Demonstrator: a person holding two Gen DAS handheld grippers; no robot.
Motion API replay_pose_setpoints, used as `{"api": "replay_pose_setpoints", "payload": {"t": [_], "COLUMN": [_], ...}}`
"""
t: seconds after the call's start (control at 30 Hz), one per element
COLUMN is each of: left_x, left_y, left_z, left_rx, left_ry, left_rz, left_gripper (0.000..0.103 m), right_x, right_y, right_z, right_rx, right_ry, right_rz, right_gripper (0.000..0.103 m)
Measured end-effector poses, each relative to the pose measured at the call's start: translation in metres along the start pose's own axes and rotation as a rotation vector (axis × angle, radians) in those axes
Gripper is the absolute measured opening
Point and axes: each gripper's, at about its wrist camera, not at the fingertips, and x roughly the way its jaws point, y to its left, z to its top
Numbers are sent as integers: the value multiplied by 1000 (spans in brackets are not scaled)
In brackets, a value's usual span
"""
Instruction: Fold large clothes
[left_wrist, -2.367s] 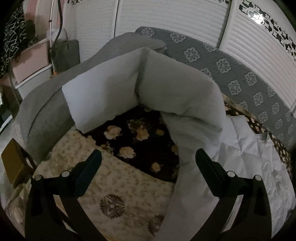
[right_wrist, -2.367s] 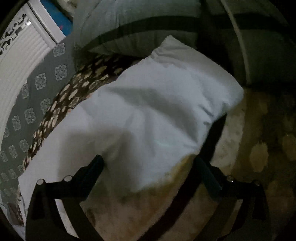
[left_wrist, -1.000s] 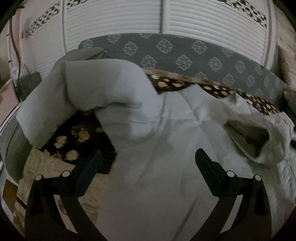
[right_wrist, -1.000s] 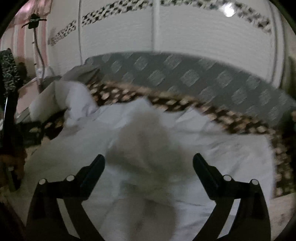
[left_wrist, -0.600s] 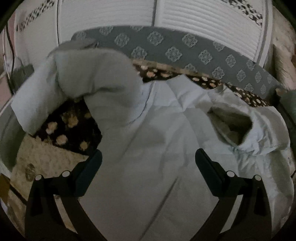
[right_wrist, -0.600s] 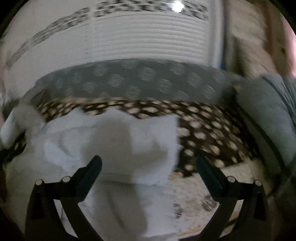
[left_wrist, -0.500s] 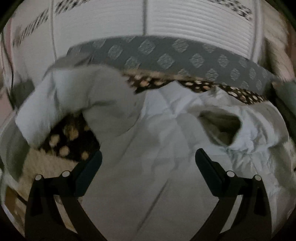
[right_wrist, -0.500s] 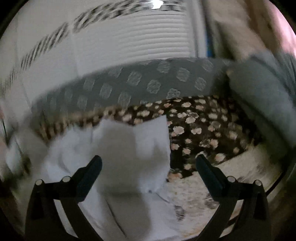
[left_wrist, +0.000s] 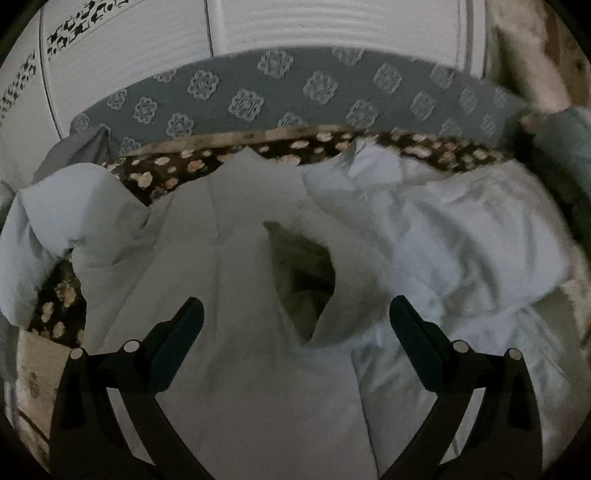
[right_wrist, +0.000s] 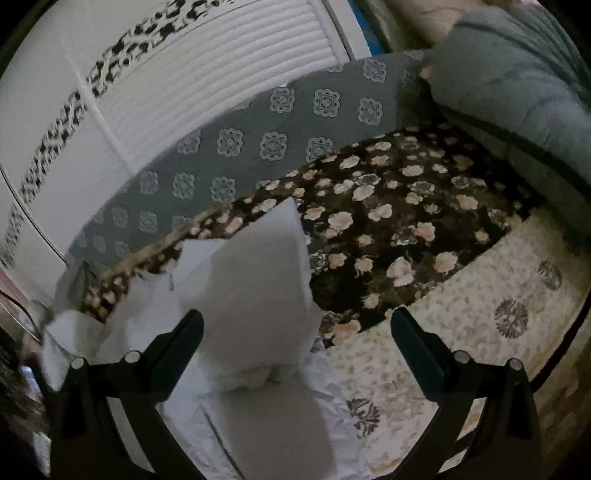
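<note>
Since half a second ago the left view has swung right, so the dark opening of the garment now sits at the centre of the frame instead of at right; the right view has tilted toward the flowered blanket. The white padded garment (left_wrist: 258, 387) lies rumpled across the bed, a sleeve or hood mouth (left_wrist: 303, 280) gaping dark in the middle, a puffed fold at the left edge. In the right view the garment (right_wrist: 251, 295) fills the lower left, one part standing up in a blunt peak. The dark flowered blanket (right_wrist: 388, 229) and a pale patterned cover (right_wrist: 480, 325) lie bare at right. A grey patterned headboard (left_wrist: 295, 96) bounds the top. The left gripper (left_wrist: 295, 325) and right gripper (right_wrist: 295, 332) both have fingers spread wide, grasping nothing. No writing is readable.
</note>
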Motion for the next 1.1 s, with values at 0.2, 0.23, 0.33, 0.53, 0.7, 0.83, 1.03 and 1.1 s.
{"api": "replay_pose_setpoints", "payload": {"t": [0.2, 0.23, 0.33, 0.53, 0.7, 0.83, 1.03, 1.1], "left_x": [30, 33, 26, -2, 3, 11, -13, -24], "left_y": [-21, -23, -17, 73, 141, 153, 161, 145], "left_z": [11, 10, 11, 32, 31, 15, 21, 30], "left_rx": [42, 55, 55, -109, -157, -168, -300, -257], "left_ry": [91, 93, 61, -35, 20, 36, -104, -180], "left_rz": [-73, -73, -75, 122, 217, 265, 292, 279], "left_gripper": [24, 16, 9, 7, 16, 77, 95, 100], "right_x": [-3, 0, 9, -2, 7, 18, 30, 38], "right_y": [-8, -8, -4, 14, 23, 48, 109, 124], "right_z": [2, 0, -3, -3, -4, -5, -13, -19], "right_rx": [6, 9, -8, -72, -84, -124, -232, -272], "right_ry": [-13, -3, 28, -27, 3, 16, -21, -40], "right_rz": [7, 5, 11, 26, 16, 23, 96, 97], "right_gripper": [101, 101, 101, 101, 101, 101, 101, 101]}}
